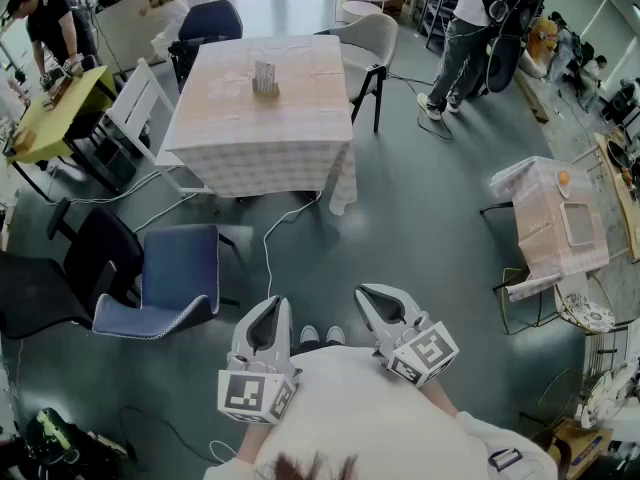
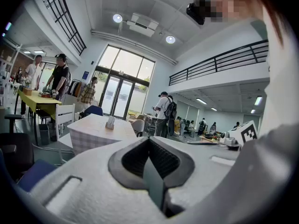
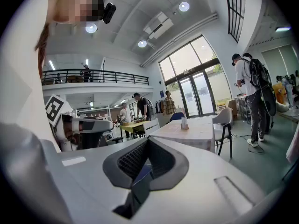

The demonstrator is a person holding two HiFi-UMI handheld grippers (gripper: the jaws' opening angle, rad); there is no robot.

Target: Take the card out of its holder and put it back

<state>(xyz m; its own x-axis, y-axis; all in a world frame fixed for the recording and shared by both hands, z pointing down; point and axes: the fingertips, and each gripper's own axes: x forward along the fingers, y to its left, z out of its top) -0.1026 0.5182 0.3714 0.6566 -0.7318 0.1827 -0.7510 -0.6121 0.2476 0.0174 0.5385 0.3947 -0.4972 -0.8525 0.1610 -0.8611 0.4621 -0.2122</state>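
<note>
Left gripper [image 1: 268, 308] and right gripper [image 1: 377, 298] are hovering well apart from the bench [image 1: 300, 128], jaws pressed together, empty. Card holder [image 1: 265, 76] is standing on the bench.

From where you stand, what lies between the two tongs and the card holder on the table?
In the head view, bare floor crossed by a white cable, then the near half of the table.

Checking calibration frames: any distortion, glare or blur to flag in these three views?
Head view: wide-angle bend at the edges, even light, card holder small but not blurred. Left gripper view: heavy fisheye, black corners, ceiling lights glare. Right gripper view: same fisheye, windows washed out.
</note>
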